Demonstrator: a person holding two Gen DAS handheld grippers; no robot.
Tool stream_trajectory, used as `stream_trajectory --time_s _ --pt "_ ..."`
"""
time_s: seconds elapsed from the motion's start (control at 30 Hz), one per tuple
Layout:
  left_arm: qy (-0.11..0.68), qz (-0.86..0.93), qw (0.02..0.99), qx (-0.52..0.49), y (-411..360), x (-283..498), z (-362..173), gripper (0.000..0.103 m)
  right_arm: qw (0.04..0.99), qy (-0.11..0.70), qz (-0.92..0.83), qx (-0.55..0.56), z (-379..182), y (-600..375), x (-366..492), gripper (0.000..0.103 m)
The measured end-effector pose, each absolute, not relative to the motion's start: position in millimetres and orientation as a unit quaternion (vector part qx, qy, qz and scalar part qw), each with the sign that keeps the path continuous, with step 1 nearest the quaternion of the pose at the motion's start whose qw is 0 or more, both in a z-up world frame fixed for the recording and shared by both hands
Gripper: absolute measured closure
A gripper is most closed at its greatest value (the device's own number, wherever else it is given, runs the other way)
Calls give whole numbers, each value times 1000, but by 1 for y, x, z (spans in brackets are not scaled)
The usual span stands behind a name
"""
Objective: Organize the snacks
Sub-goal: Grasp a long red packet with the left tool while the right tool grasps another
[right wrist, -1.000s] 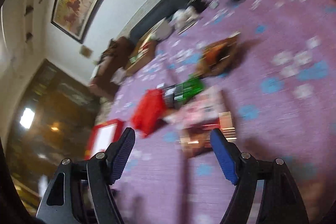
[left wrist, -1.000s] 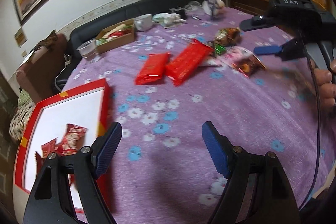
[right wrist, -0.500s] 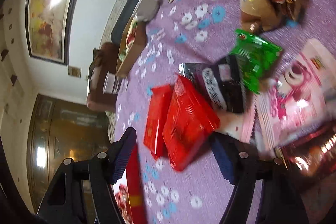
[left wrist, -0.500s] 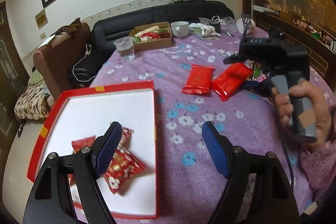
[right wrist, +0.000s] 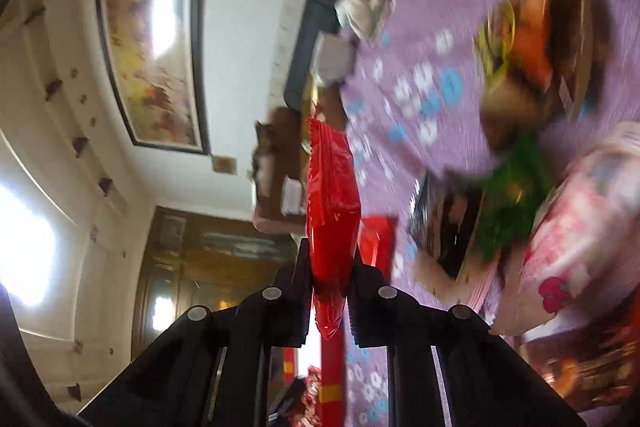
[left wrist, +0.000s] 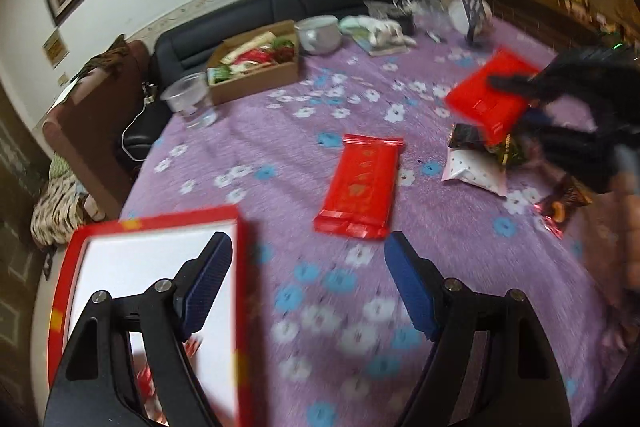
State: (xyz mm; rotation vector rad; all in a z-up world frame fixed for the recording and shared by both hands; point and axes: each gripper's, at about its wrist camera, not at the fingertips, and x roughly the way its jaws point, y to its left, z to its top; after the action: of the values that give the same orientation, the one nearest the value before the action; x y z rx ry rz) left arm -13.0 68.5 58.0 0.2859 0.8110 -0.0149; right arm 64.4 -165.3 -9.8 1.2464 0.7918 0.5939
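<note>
Nearest to me, my left gripper (left wrist: 308, 279) is hovering with its jaws standing wide apart and nothing between them. Under its left finger the red box (left wrist: 80, 247) is lying at the near edge of the surface (left wrist: 460, 239), which is wearing a purple cloth with flowers; some red wrappers are showing inside the box, but they are blurred.

A little further, one flat red snack packet (left wrist: 362, 187) is lying on the cloth. Its long axis is running away from me, and the far end is leaning slightly to the right.

To the right, my right gripper (right wrist: 330, 271) is pinching a second red packet (right wrist: 332, 211) with its jaws closed on it. This packet is lifted off the cloth, above the small pile of snacks (left wrist: 484, 159), and I am seeing it edge-on between the fingers, with its long axis pointing forward along them. In the left view the same packet (left wrist: 492, 95) is tilting, with its broad face toward me.

Farther back, a clear plastic cup (left wrist: 187, 98), a cardboard box (left wrist: 256, 71) with mixed snacks and a white bowl (left wrist: 320, 35) are standing near the far edge. Behind them is a dark sofa (left wrist: 288, 3).
</note>
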Motion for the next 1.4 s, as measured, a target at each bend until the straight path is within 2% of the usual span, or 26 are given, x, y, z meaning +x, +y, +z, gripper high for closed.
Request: stream_trajectory --time_s 0.3,0.57,0.63,0.67,0.7,1.03,1.4 --pt "486 -26 859 160 48 60 16 24 681 354 260 586 -16 -182 67 87" --pt "489 -58 866 90 52 75 12 25 684 353 266 580 -10 -181 66 86" --pt "485 -74 868 71 53 73 12 39 688 353 265 576 -8 -180 66 86" --pt "484 -86 869 63 53 72 13 50 689 353 266 574 -8 -179 65 86" --pt "481 -89 870 67 50 70 13 54 690 354 266 573 -8 -179 67 86" --pt "440 -51 894 70 45 32 16 55 711 349 271 547 1 -176 65 86" --pt "345 4 936 76 65 -38 55 55 718 363 288 519 3 -160 66 86"
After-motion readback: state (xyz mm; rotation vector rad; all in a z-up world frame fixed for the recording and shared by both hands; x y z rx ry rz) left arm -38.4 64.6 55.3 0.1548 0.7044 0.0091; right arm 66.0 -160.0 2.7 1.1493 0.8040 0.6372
